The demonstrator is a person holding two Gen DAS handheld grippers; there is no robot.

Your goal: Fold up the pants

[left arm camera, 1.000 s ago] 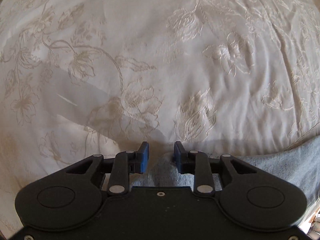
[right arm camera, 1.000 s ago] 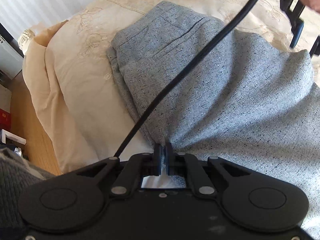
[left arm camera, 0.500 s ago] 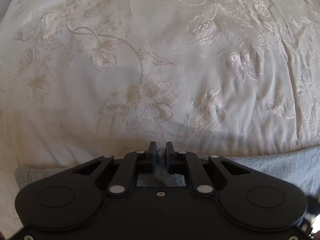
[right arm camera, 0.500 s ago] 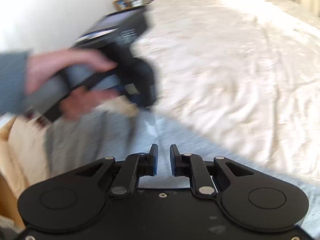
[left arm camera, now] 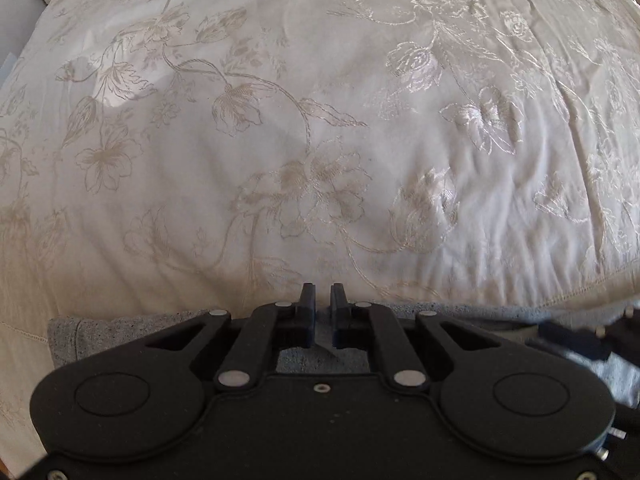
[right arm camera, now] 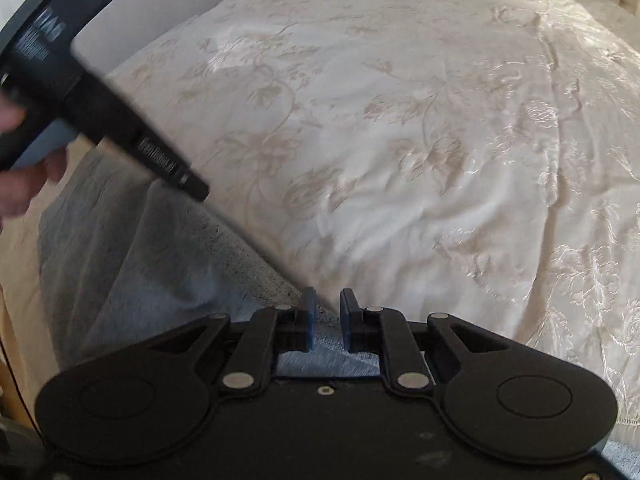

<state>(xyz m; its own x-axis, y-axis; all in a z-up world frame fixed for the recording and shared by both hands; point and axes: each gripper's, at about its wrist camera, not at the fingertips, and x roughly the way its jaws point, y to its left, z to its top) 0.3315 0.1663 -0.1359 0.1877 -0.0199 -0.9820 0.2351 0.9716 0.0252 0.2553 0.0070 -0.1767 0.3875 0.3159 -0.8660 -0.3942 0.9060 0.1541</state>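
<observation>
A cream bedspread embroidered with flowers (left arm camera: pixel 320 140) covers the bed. The grey flecked fabric pants (right arm camera: pixel 160 272) lie along its near edge. The left gripper (left arm camera: pixel 322 305) pinches them; the right gripper (right arm camera: pixel 328 312) stands slightly parted over them.

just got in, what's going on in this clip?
A person is folding grey pants on a bed with a cream embroidered bedspread, one handheld gripper in each hand. The left gripper has its jaws pinched on the pants' edge. The right gripper is at the same edge, jaws slightly apart, fabric between them; whether it grips is unclear.
</observation>
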